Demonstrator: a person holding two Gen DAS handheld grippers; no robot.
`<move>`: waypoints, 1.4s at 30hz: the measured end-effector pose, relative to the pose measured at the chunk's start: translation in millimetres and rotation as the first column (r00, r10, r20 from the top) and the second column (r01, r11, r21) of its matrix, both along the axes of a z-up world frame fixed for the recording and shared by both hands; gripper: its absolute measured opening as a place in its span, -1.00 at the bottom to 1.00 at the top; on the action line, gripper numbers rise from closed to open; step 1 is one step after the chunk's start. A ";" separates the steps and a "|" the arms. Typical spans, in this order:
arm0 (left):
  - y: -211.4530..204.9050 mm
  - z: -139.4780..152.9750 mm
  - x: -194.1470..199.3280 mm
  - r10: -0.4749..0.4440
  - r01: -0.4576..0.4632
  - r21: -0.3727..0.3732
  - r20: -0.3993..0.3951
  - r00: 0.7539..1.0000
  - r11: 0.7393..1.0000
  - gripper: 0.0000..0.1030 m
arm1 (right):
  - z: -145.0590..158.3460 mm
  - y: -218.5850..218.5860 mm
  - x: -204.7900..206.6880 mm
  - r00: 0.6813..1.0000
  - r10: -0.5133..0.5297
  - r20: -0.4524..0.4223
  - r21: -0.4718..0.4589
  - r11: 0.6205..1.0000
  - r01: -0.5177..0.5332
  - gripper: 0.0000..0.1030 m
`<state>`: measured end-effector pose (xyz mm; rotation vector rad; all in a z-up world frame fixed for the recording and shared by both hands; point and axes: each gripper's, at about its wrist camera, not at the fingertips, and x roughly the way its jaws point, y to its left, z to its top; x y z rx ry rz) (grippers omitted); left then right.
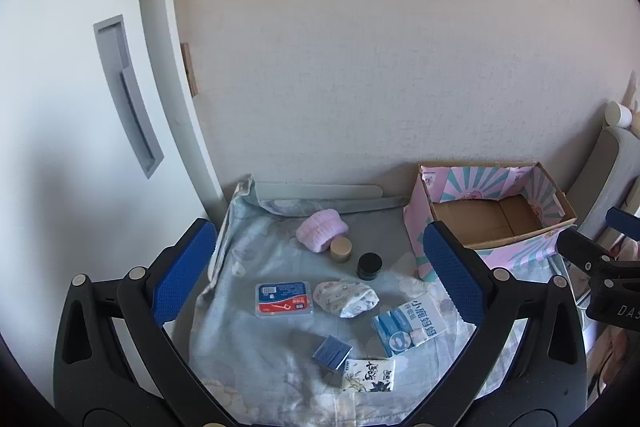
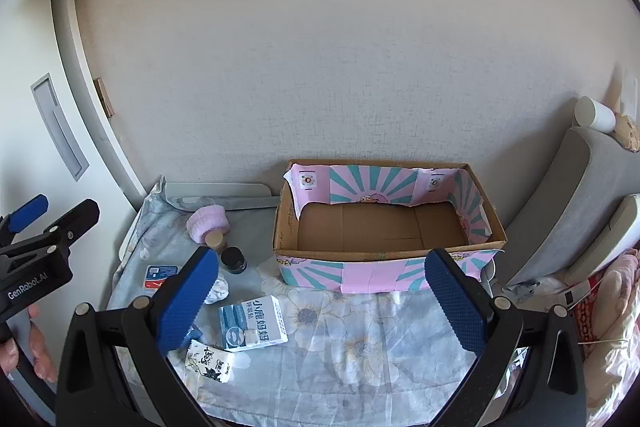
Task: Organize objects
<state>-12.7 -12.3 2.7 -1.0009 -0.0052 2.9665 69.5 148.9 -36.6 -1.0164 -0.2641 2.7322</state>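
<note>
Floral cloth [image 1: 256, 379]: floss case [image 1: 284, 299] between fingers [image 1: 182, 275].

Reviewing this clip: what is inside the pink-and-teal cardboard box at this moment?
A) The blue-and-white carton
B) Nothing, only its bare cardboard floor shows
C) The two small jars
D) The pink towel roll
B: the box shows only bare brown floor, while the pink towel roll, tan jar, black jar and carton all lie outside it on the floral cloth.
</note>
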 end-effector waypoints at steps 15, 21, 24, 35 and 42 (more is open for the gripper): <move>-2.1 -6.7 -3.6 -0.021 0.021 0.020 -0.004 1.000 1.000 0.99 | 1.4 5.5 0.4 1.000 -0.025 -0.018 -0.005 1.000 0.025 0.99; -3.2 -6.9 -3.2 -0.022 0.022 0.016 0.006 1.000 1.000 0.99 | 0.8 3.4 1.1 1.000 -0.018 -0.024 -0.003 1.000 0.018 0.99; -3.9 -7.1 -2.5 -0.021 0.021 0.026 0.008 1.000 0.999 0.99 | 0.5 3.4 0.9 1.000 -0.016 -0.024 -0.003 1.000 0.016 0.99; -6.3 -6.1 -2.7 -0.005 0.005 0.023 0.011 1.000 1.000 0.99 | 2.0 1.6 3.4 0.999 -0.009 -0.042 -0.011 1.000 0.009 0.99; -10.8 -7.7 -4.8 0.003 -0.004 0.038 0.026 1.000 0.999 0.99 | 2.9 0.8 4.6 0.998 -0.007 -0.055 -0.016 1.000 0.006 0.99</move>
